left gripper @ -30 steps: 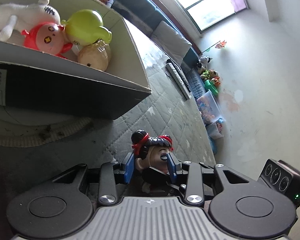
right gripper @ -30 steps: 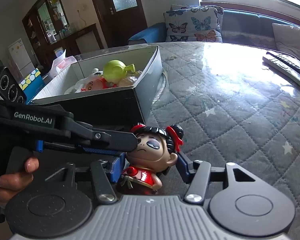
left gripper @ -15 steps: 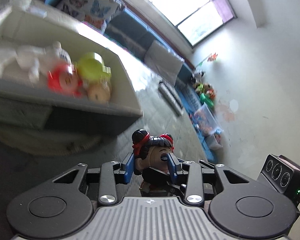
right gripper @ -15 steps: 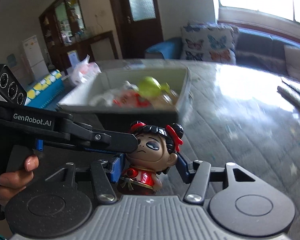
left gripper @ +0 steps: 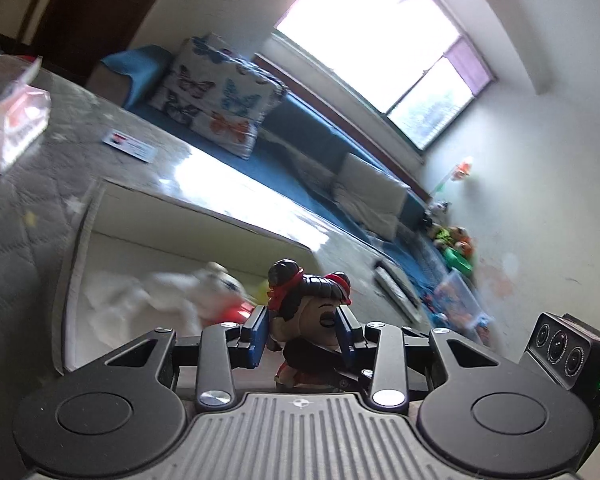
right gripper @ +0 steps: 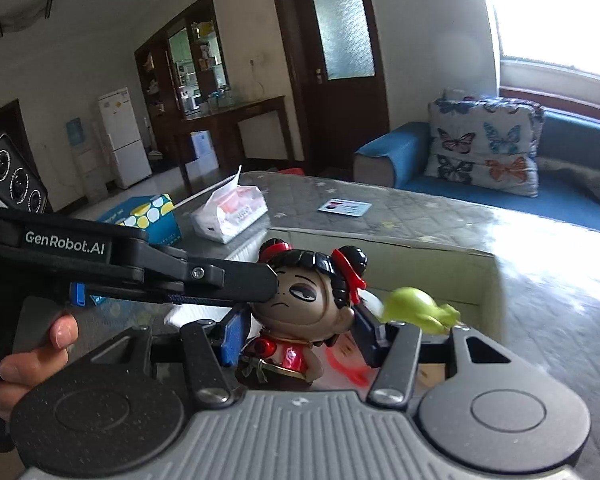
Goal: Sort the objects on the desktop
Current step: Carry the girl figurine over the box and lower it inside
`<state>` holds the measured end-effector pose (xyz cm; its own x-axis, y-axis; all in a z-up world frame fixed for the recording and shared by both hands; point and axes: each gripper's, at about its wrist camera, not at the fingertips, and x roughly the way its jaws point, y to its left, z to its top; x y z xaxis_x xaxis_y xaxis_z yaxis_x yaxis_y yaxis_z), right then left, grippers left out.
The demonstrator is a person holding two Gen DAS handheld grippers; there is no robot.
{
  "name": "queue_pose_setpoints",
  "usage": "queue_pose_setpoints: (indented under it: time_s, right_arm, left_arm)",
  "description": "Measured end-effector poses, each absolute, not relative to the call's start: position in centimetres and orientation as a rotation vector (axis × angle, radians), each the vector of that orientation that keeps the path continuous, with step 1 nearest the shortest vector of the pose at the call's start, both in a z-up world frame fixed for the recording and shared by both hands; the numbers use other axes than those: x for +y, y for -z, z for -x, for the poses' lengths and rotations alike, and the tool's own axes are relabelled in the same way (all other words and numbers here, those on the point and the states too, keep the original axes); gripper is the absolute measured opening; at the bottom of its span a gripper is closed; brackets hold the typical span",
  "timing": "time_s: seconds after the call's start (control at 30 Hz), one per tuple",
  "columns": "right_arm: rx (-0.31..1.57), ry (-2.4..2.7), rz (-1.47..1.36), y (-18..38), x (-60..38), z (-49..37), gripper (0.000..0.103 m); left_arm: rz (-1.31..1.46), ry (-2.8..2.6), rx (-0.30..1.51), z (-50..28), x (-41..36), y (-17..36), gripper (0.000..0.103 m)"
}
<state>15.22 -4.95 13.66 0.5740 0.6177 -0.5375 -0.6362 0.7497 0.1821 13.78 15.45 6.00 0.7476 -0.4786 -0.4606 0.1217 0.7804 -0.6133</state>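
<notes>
We hold one doll figurine (right gripper: 300, 312), the big-headed kind with black hair buns and red ribbons, between both grippers at once, lifted over the open cardboard box (right gripper: 480, 280) and clear of the quilted tabletop (right gripper: 420, 212). Our right gripper (right gripper: 298, 330) has its blue pads pressed against the two sides of the figurine's head, the jaws partly closed to the width of that head. Our left gripper (left gripper: 302, 330) clamps the same head from the other direction, its jaws likewise narrowed onto it; in the right wrist view one of its black fingers (right gripper: 220, 280) lies across the figurine's cheek, with a person's hand (right gripper: 24, 360) wrapped around its handle. Inside the box, just beyond the figurine, lie a lime-green toy (right gripper: 416, 306), a red toy (left gripper: 236, 312) and a white plush (left gripper: 196, 288), the last two blurred. On the tabletop beyond the box sit a soft tissue pack (right gripper: 230, 212) and a flat card (right gripper: 344, 207), well apart from the box.
</notes>
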Motion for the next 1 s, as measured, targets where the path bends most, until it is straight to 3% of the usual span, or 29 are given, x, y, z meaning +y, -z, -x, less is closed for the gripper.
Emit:
queue_pose_setpoints:
  time_s: [0.37, 1.0]
  right_arm:
    - [0.732, -0.750, 0.015, -10.7, -0.8, -20.2, 0.055]
    - [0.822, -0.735, 0.064, -8.3, 0.5, -21.4, 0.055]
  left_arm:
    - [0.620, 0.276, 0.719, -18.7, 18.9, -3.4, 0.039]
    - [0.554, 0.239, 0.761, -19.1, 18.2, -1.7, 0.037]
